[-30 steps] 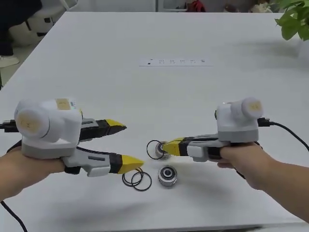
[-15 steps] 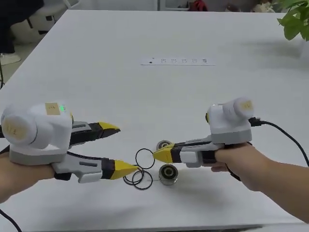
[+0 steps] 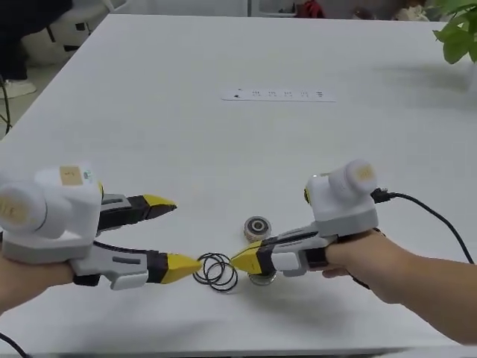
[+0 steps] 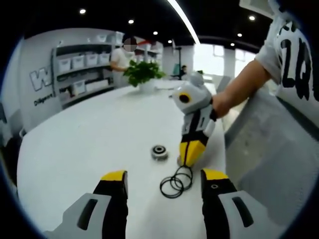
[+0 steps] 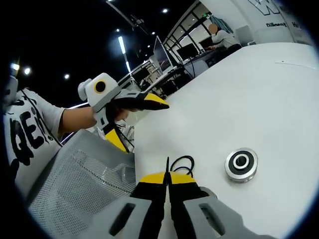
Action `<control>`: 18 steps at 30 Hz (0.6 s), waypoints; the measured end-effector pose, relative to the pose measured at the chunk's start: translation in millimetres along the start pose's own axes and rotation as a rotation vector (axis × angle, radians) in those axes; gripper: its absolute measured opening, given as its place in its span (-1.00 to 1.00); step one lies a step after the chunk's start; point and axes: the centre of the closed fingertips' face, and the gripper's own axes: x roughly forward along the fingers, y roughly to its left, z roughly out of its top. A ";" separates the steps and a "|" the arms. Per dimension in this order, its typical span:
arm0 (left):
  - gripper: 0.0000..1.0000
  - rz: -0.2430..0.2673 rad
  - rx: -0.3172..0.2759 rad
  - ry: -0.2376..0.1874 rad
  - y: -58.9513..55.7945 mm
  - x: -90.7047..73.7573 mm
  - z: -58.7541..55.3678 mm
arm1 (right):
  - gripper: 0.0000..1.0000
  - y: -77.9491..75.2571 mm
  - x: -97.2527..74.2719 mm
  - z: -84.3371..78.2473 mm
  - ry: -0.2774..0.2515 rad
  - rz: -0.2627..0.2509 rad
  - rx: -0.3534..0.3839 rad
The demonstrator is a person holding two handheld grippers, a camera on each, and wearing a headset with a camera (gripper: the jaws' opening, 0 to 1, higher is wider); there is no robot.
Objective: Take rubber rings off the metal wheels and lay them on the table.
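lower centre: two round metal wheels (image 3: 257,226); right gripper (image 3: 242,259) pinches one of three thin black rubber rings (image 3: 218,271); left gripper (image 3: 177,233) open.

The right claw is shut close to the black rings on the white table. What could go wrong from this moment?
1. The right claw seems to pinch a thin black rubber ring right beside the pile of loose black rubber rings. Pulling away before it opens may drag or tangle them.
2. A small round metal wheel lies partly under that claw, so a low move may knock it aside.
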 end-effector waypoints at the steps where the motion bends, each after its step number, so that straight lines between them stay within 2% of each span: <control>1: 0.20 0.000 0.000 0.001 -0.1 -0.4 -0.5 | -1.00 -0.5 0.3 -0.7 0.004 -0.003 -0.004; 9: 0.20 0.001 -0.004 0.014 -1.3 -1.7 -6.3 | -1.00 -1.2 3.1 -7.4 0.033 -0.011 -0.022; 18: 0.20 -0.004 0.000 0.027 -3.4 -0.8 -10.1 | -1.00 -5.3 2.5 -5.9 0.030 -0.039 -0.056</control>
